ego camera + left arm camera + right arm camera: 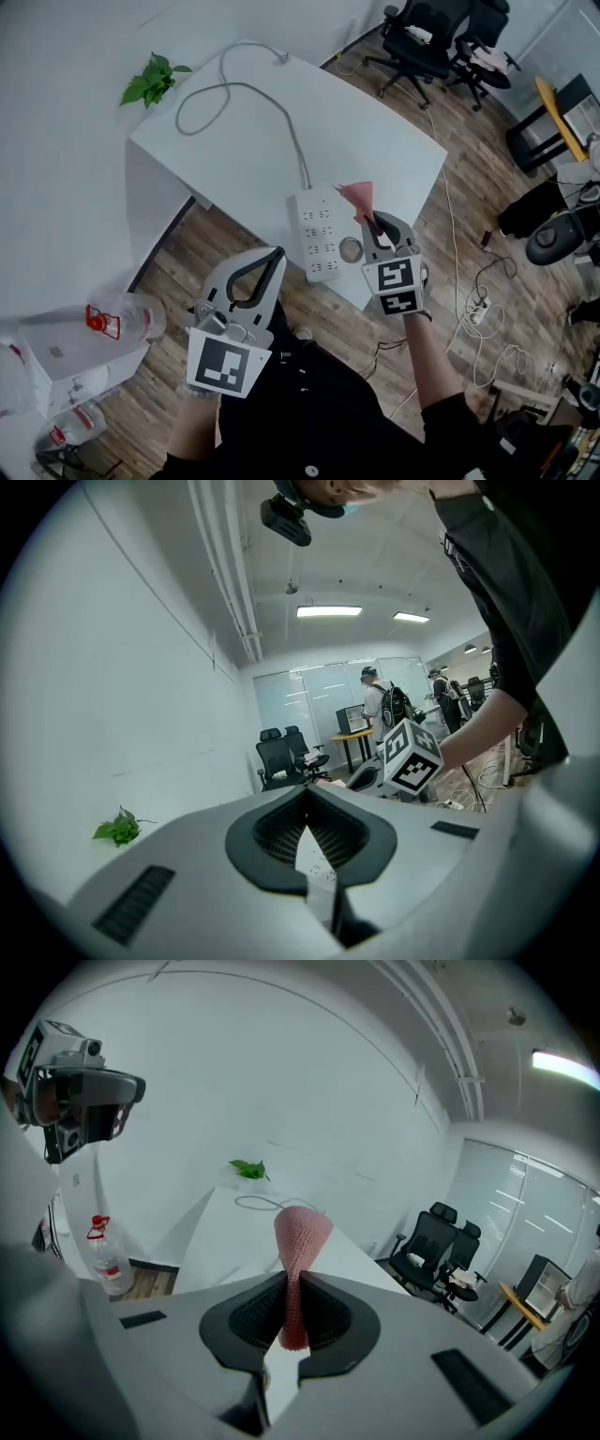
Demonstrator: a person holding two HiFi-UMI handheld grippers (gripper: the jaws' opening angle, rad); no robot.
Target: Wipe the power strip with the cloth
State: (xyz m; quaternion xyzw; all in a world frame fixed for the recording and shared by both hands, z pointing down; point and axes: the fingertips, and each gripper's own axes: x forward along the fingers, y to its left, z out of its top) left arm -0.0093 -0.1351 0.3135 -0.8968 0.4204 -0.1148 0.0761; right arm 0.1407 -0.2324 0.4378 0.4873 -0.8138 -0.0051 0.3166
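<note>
A white power strip (319,234) lies near the front edge of the white table (244,150), and its grey cord (292,131) runs off toward the far side. My right gripper (373,221) is shut on a pink cloth (359,195), held just right of the strip's middle. In the right gripper view the cloth (302,1237) stands up between the jaws of that gripper (292,1283) like a cone. My left gripper (275,257) hangs off the table's front edge, left of the strip's near end, shut and holding nothing. Through its jaws (307,797) a part of the strip (314,862) shows.
A small round silvery thing (351,249) sits by the strip's near right corner. A green plant (152,79) stands at the table's far left corner. A spray bottle (122,319) is on the floor to the left. Office chairs (427,37) and floor cables (483,305) are on the right.
</note>
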